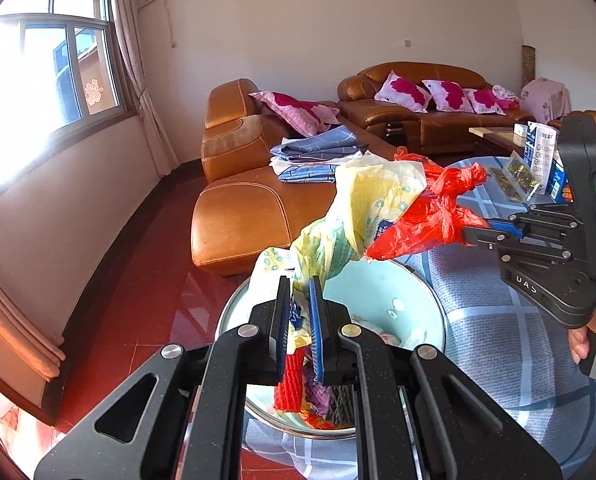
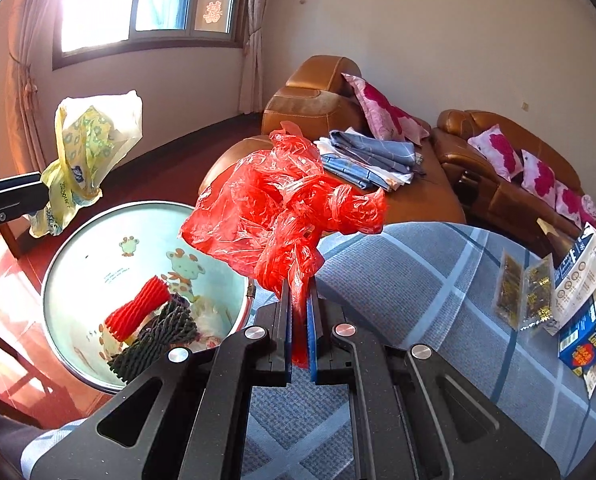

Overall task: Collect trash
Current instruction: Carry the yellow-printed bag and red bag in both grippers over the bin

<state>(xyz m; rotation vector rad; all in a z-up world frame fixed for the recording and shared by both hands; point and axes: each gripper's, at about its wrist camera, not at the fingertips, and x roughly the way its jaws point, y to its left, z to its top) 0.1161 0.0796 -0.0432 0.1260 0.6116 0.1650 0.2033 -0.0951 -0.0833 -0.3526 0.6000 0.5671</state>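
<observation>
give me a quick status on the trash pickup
Left gripper shut on yellow bag. Right gripper shut on red bag. Bin below, nothing blocking.

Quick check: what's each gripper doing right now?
Left gripper: closed on the yellow plastic bag.
Right gripper: closed on the red plastic bag.

Crumpled yellow wrapper (image 1: 362, 208), red bag (image 2: 281, 200), held above basin (image 2: 77, 248)
</observation>
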